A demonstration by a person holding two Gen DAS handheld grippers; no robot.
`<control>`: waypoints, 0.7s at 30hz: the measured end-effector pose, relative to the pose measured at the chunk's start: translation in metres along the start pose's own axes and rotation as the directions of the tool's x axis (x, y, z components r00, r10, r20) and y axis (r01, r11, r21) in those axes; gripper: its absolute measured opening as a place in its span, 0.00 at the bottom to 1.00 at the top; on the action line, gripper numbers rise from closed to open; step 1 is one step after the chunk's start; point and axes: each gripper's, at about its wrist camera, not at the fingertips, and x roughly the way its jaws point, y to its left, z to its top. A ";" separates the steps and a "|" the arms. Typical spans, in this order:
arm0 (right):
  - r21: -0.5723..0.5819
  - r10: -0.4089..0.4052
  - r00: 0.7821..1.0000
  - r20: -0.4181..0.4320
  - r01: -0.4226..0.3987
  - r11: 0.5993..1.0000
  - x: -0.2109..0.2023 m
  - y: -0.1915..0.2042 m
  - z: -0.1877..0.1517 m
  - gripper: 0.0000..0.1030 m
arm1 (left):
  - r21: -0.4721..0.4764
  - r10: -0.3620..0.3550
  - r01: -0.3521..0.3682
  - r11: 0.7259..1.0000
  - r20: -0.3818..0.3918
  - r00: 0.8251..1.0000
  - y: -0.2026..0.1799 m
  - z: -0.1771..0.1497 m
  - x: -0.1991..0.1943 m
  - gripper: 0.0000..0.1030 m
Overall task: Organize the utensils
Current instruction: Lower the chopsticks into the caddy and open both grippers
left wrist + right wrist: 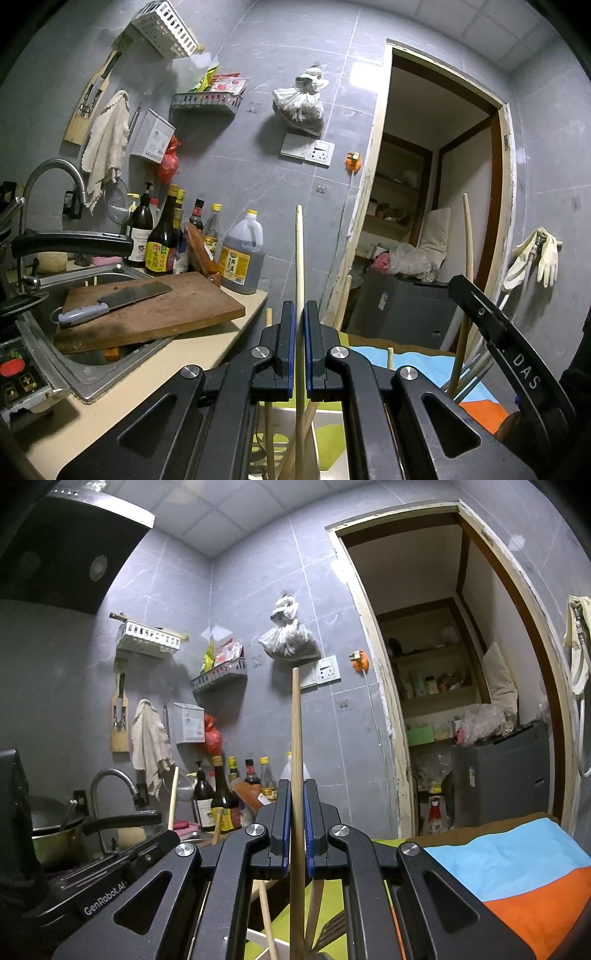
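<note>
Cleaver (114, 301) flat on cutting board (177, 314) over sink (74, 373); sauce bottles (162, 240) at board's 12 o'clock.

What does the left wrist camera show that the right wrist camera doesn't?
Only the left wrist view: a cleaver lying on a wooden cutting board over the sink.
Only the right wrist view: a black range hood and a pot.
Both: a tool shut on an upright stick, pale in the left, brown in the right.

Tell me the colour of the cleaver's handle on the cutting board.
Light blue-grey. The cleaver lies flat on the wooden cutting board; the left wrist view shows it best.
</note>
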 end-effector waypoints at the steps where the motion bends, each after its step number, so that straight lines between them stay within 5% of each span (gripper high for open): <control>1: 0.002 0.001 1.000 -0.003 -0.001 1.000 -0.001 -0.001 0.000 0.05 | 0.002 -0.001 0.001 1.000 -0.002 1.000 -0.001 0.000 0.000 0.02; 21: 0.020 0.043 0.999 -0.025 -0.042 0.999 -0.013 -0.004 0.005 0.13 | 0.001 -0.025 0.025 1.000 -0.031 0.999 -0.002 0.002 -0.004 0.04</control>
